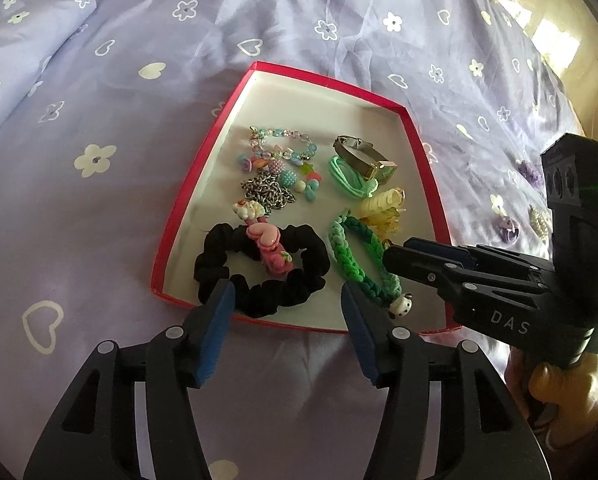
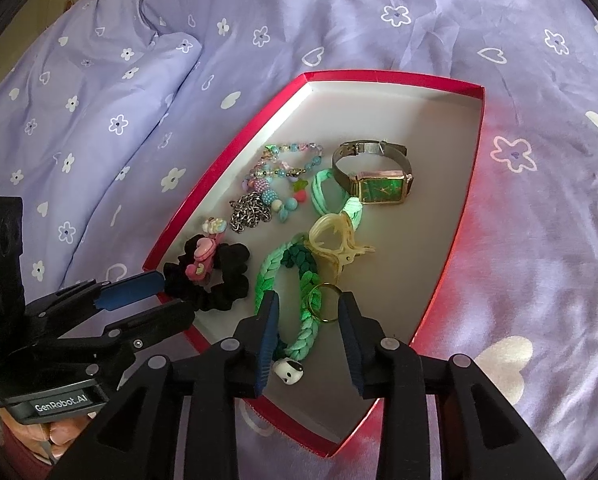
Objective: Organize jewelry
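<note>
A red box lid with a white inside lies on the bed and holds jewelry: a black scrunchie with a pink hair clip, a green braided bracelet with a panda charm, a gold ring, a yellow claw clip, a green-faced watch, a beaded bracelet and a silver chain. My left gripper is open over the scrunchie. My right gripper is open around the ring.
The purple bedspread with white flowers and hearts surrounds the lid. A pillow lies at the left. Small purple and pearl pieces lie on the bed right of the lid.
</note>
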`<state>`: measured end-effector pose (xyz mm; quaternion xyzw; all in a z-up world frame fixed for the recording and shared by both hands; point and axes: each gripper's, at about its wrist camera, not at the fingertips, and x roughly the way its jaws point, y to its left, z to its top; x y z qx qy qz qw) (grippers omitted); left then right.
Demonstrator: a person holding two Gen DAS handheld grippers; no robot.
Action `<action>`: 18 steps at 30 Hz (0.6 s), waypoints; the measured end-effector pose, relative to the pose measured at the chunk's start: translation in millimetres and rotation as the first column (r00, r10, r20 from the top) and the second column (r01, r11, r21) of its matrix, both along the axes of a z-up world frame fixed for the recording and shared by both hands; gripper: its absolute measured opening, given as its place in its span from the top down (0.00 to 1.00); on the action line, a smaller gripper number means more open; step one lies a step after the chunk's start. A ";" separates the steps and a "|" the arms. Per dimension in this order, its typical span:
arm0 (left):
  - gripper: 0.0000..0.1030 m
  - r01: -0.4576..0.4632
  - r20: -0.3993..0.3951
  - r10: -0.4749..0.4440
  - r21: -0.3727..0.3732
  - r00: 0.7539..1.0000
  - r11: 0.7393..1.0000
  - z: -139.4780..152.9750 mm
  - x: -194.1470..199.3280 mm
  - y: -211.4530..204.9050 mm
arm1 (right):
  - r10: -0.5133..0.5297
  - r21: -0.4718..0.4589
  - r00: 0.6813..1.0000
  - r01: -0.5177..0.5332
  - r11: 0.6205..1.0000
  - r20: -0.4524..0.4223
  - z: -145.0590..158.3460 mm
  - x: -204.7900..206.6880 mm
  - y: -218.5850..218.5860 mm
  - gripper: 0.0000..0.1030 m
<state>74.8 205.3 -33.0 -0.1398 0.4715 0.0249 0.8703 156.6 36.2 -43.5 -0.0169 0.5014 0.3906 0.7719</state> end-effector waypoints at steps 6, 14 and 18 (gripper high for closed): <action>0.46 -0.006 0.000 0.006 -0.002 1.000 1.000 2.6 -4.8 0.1 | -0.001 0.003 1.000 0.001 1.000 0.002 1.7 -1.2 -1.5 0.68; 0.30 -0.034 0.004 0.034 -0.018 0.999 0.999 9.9 -16.5 2.7 | -0.033 0.037 0.999 0.033 0.999 0.013 13.9 -6.4 -17.4 0.53; 0.19 -0.064 0.026 0.065 -0.037 0.998 0.997 18.8 -30.4 2.2 | -0.083 0.092 0.996 0.081 0.992 0.017 23.3 -13.3 -41.5 0.39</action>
